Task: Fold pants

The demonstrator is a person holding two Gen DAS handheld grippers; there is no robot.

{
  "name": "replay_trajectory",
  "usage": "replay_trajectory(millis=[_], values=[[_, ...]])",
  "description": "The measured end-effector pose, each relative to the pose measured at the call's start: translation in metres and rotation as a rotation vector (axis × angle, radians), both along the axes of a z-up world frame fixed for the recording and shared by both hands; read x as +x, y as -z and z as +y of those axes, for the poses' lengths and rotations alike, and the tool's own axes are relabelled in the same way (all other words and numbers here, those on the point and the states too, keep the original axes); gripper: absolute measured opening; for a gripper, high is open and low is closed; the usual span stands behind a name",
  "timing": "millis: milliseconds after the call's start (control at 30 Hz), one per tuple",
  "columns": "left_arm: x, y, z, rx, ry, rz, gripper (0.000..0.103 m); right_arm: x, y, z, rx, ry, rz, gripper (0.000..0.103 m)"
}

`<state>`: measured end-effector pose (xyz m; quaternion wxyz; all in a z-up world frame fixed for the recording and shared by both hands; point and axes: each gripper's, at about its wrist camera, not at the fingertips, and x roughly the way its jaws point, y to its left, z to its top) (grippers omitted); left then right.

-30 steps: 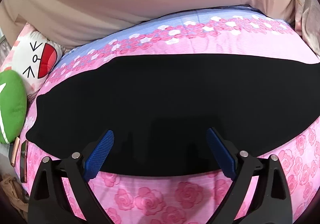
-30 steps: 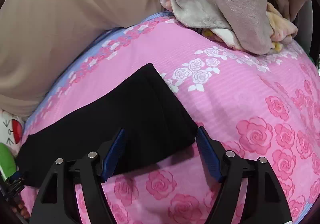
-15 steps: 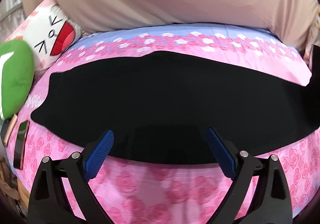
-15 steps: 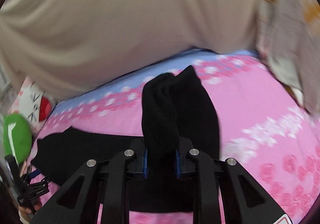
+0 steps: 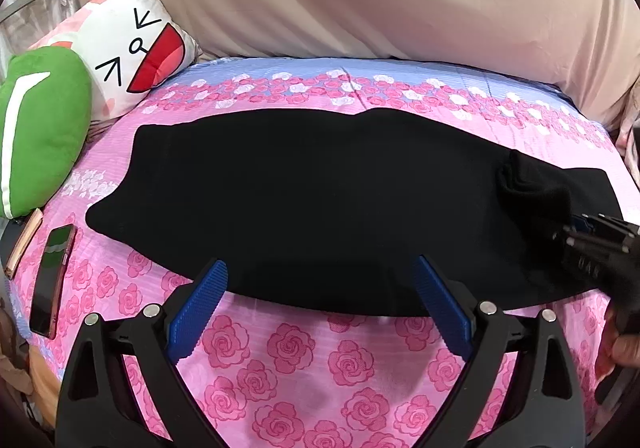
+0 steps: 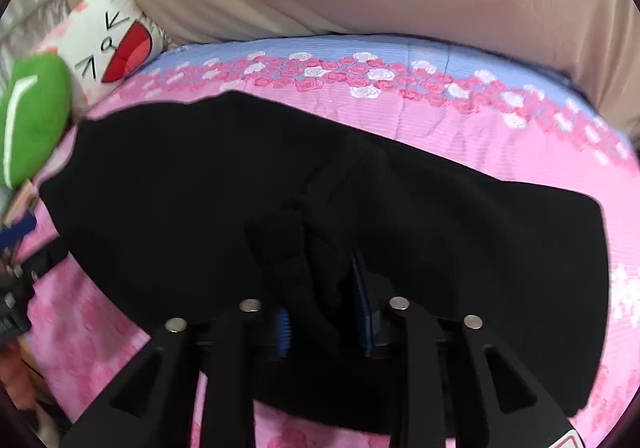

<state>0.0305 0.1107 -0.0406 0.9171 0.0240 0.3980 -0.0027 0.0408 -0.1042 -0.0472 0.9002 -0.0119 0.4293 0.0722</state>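
Black pants lay stretched across a pink rose-print bedsheet. The right gripper, jaws opening, had a bunched fold of the pants between its pads. The left gripper hung over the near edge, jaws spread and empty; 2 cushions sat beside.

Both grippers are black plastic frames with triangular cut-outs and round silver screw heads. The left gripper and the right gripper each carry ribbed blue finger pads.
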Motion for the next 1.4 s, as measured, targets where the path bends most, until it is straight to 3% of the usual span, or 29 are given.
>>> replay_trajectory(millis=[33, 67, 100, 167, 300, 500, 567, 633, 733, 833, 900, 967, 1067, 1133, 1200, 1300, 1400], values=[[0.000, 0.001, 0.000, -0.003, 0.005, 0.004, 0.092, -0.009, -0.006, 0.001, 0.004, -0.004, -0.026, 0.046], [0.001, 0.001, 0.000, -0.006, 0.012, 0.006, 0.092, -0.019, -0.012, -0.001, 0.009, -0.004, -0.053, 0.063], [0.001, 0.002, 0.000, -0.009, 0.019, 0.007, 0.092, -0.027, -0.015, -0.004, -0.009, 0.006, -0.078, 0.067], [0.001, 0.003, -0.001, -0.013, 0.028, 0.008, 0.093, -0.044, -0.021, -0.010, -0.046, 0.006, -0.115, 0.068], [0.003, 0.011, -0.007, -0.024, 0.045, 0.031, 0.093, -0.056, -0.015, -0.006, -0.094, -0.036, -0.097, 0.068], [-0.004, 0.017, -0.013, -0.021, 0.071, 0.048, 0.093, -0.041, 0.002, 0.023, -0.118, -0.110, -0.075, 0.067], [-0.007, 0.017, -0.013, -0.010, 0.072, 0.049, 0.093, -0.029, 0.009, 0.027, -0.130, -0.104, -0.068, 0.054], [-0.008, 0.017, -0.010, -0.009, 0.070, 0.049, 0.093, -0.016, 0.011, 0.021, -0.081, -0.088, -0.061, 0.014], [-0.009, 0.015, -0.003, -0.007, 0.061, 0.043, 0.093, -0.010, -0.012, 0.018, 0.028, -0.047, -0.077, 0.014], [-0.006, 0.015, 0.006, -0.021, 0.037, 0.048, 0.093, -0.008, -0.036, 0.025, 0.137, -0.085, -0.102, 0.014], [-0.002, 0.017, 0.009, -0.025, 0.024, 0.059, 0.093, 0.004, -0.024, 0.036, 0.178, -0.136, -0.036, 0.023], [-0.001, 0.017, 0.010, -0.032, 0.023, 0.068, 0.093, 0.015, 0.011, 0.050, 0.102, -0.153, 0.059, 0.027], [-0.006, 0.015, 0.015, -0.028, 0.026, 0.059, 0.093, -0.008, -0.007, 0.032, 0.146, -0.116, -0.020, 0.040], [-0.007, 0.015, 0.019, -0.021, 0.019, 0.052, 0.093, -0.032, -0.032, 0.001, 0.162, -0.039, -0.113, 0.063], [-0.005, 0.016, 0.021, -0.034, 0.012, 0.054, 0.093, -0.059, -0.053, -0.047, 0.127, 0.079, -0.190, 0.080], [-0.001, 0.017, 0.021, -0.065, -0.002, 0.053, 0.093, -0.072, -0.049, -0.107, 0.081, 0.246, -0.143, 0.081], [0.006, 0.019, 0.020, -0.158, -0.012, 0.076, 0.093, -0.083, -0.024, -0.163, 0.213, 0.361, -0.056, 0.081]])
